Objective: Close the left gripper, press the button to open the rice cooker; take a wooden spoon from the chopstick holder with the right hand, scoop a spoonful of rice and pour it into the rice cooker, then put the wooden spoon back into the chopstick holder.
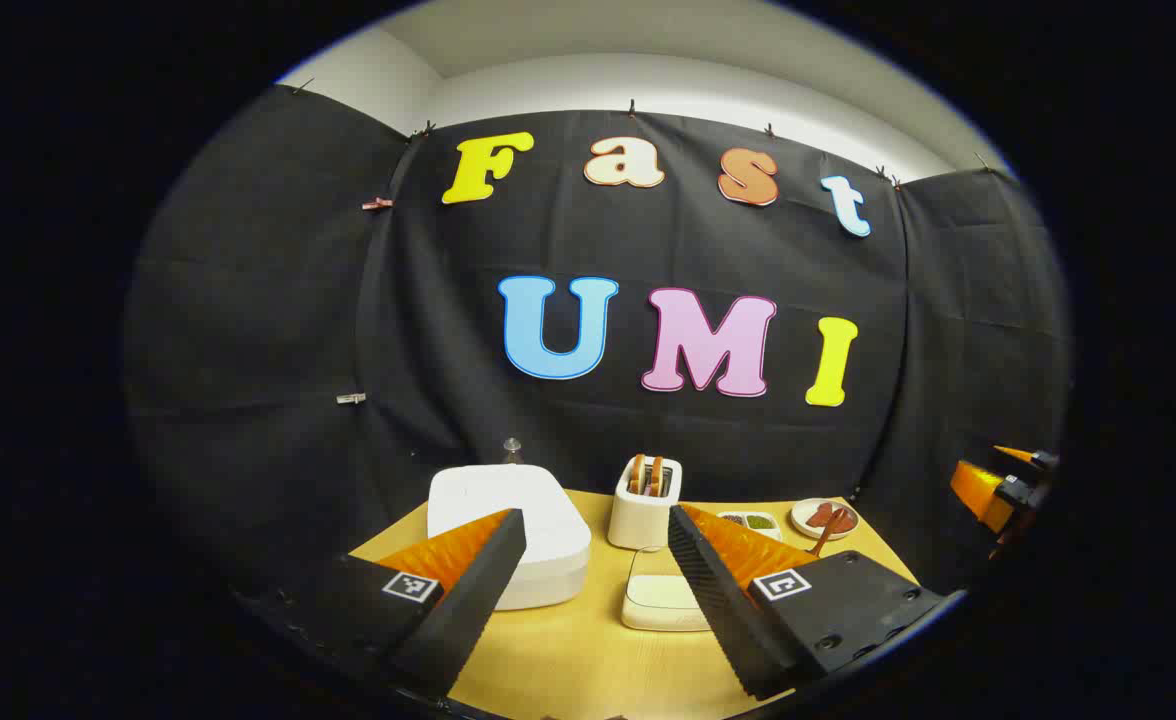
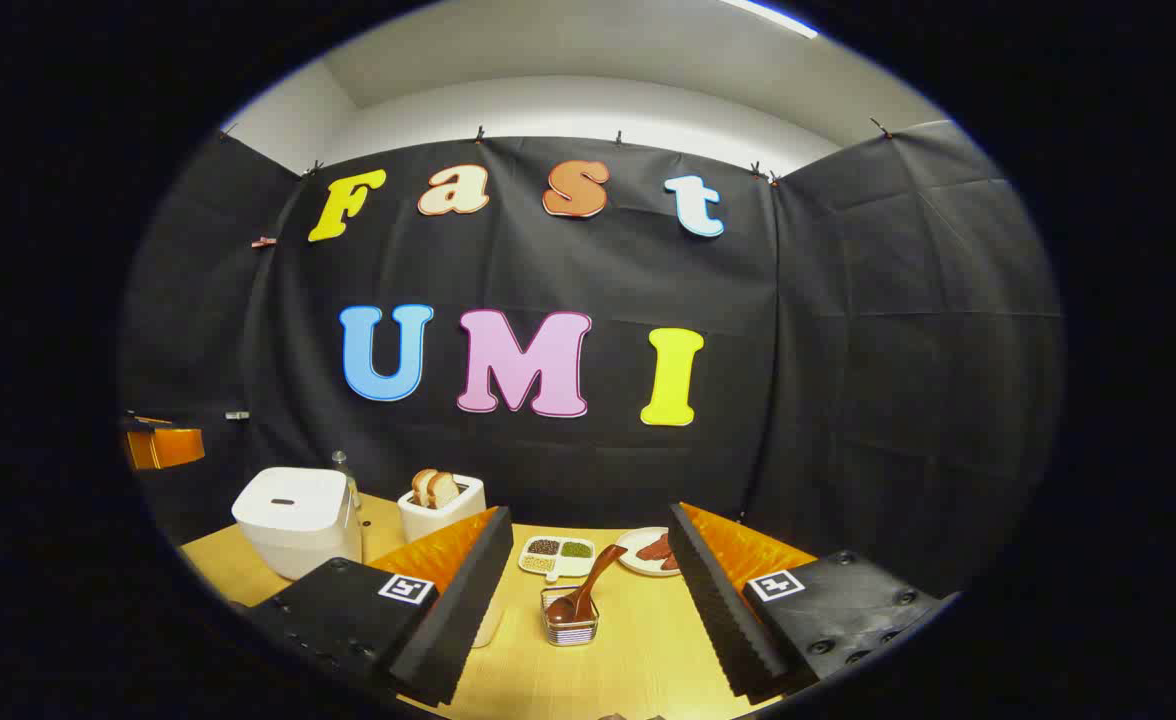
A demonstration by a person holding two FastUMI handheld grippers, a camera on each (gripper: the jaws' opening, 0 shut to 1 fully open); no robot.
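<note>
The white rice cooker (image 1: 538, 535) stands with its lid down at the table's left, just beyond my left gripper (image 1: 596, 515), which is open with nothing between its fingers. In the right gripper view the rice cooker (image 2: 298, 518) is far left. A wooden spoon (image 2: 588, 585) leans in a small wire chopstick holder (image 2: 570, 620) straight ahead of my right gripper (image 2: 593, 520), which is open and short of it. A divided dish of grains (image 2: 558, 555) lies behind the holder. The spoon's handle (image 1: 828, 535) also shows at the right of the left gripper view.
A white toaster (image 1: 645, 510) with bread stands mid-table, a flat white device (image 1: 663, 600) in front of it. A plate (image 2: 648, 550) with red pieces sits at the back right. A small bottle (image 2: 343, 470) stands behind the cooker. The wooden table (image 2: 638, 650) ends near the black cloth wall.
</note>
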